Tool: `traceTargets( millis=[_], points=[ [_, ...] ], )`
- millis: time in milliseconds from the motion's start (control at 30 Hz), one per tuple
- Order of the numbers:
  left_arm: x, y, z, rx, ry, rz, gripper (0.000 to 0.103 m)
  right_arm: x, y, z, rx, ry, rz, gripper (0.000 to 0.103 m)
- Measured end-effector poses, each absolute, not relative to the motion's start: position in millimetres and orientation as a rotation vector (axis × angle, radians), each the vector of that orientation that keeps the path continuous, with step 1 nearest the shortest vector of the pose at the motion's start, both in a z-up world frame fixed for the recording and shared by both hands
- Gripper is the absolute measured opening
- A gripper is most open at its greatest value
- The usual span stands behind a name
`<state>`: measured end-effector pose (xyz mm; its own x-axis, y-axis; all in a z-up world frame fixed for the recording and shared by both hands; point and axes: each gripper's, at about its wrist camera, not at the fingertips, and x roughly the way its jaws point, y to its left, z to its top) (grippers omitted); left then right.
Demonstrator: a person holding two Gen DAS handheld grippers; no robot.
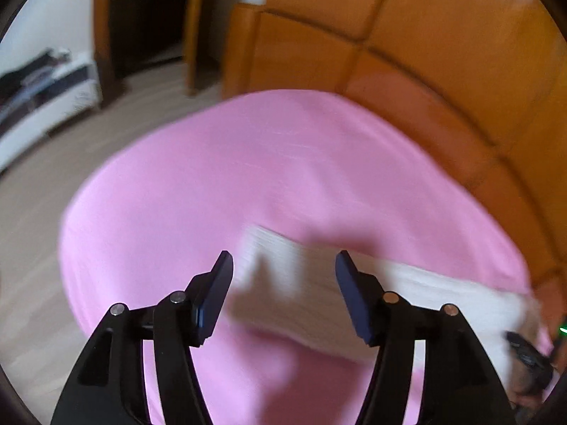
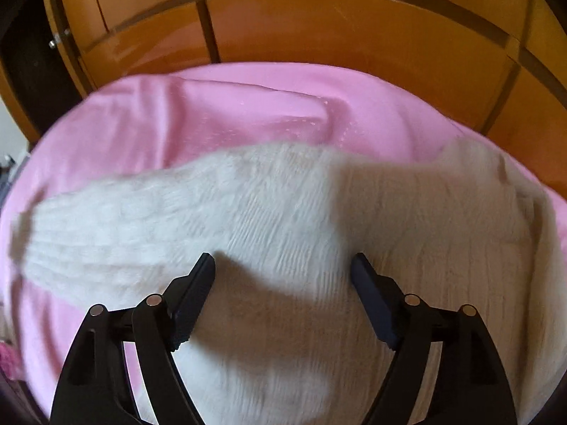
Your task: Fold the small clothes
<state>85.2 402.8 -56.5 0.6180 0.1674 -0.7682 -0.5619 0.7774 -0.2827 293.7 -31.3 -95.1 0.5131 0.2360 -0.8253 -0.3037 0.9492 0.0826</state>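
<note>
A white knitted sweater (image 2: 283, 219) lies on a pink sheet (image 2: 212, 113). One sleeve stretches out to the left in the right wrist view. My right gripper (image 2: 283, 262) is open and empty, hovering just above the sweater's body. In the left wrist view the sleeve (image 1: 301, 290) lies across the pink sheet (image 1: 248, 177). My left gripper (image 1: 283, 262) is open and empty above the sleeve's end. The right gripper's tip (image 1: 528, 357) shows at the lower right edge of that view.
An orange wooden headboard (image 2: 354, 28) runs along the far side of the bed and also shows in the left wrist view (image 1: 425, 53). Left of the bed are bare floor (image 1: 53, 184), a white low cabinet (image 1: 46, 106) and a dark doorway (image 1: 149, 17).
</note>
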Motion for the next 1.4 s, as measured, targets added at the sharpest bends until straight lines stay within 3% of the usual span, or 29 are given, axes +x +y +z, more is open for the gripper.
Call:
traceTargets(
  millis=[400,567,700,933,967,1000,1033,1167,1400],
  points=[
    [44.9,195.8,-62.0,-0.472,0.827,-0.271,0.064,100.6,-277.8,-40.4,0.113,0.858,0.019,0.076],
    [44.5,107.2,-63.5,-0.414,0.879,-0.445,0.064,43.2,-361.7,-53.6,0.022,0.880,-0.207,0.073],
    [44.2,54.9,-65.8,-0.378,0.936,-0.526,0.064,31.4,-396.8,-88.7,0.045,0.922,-0.260,0.065],
    [28.5,-7.1,-70.7,-0.262,1.023,-0.582,0.067,67.4,-407.5,-125.9,0.060,0.936,-0.186,0.065],
    [27.5,-11.3,-70.5,-0.255,1.031,-0.581,0.068,69.0,-407.4,-126.0,0.042,0.933,-0.184,0.057],
    [25.8,-15.2,-70.2,-0.251,1.035,-0.579,0.069,70.8,-406.4,-124.1,0.014,0.929,-0.195,0.027],
    [26.9,-17.0,-70.2,-0.249,1.041,-0.577,0.069,71.8,-407.4,-121.2,0.004,0.936,-0.206,0.008],
    [30.6,-16.8,-68.4,-0.244,1.052,-0.572,0.070,55.0,-405.1,-81.6,0.053,0.869,-0.125,0.005],
    [46.1,-23.6,-89.5,-0.290,1.102,-0.558,0.070,11.6,-417.7,53.9,0.123,0.601,-0.022,0.005]
  ],
)
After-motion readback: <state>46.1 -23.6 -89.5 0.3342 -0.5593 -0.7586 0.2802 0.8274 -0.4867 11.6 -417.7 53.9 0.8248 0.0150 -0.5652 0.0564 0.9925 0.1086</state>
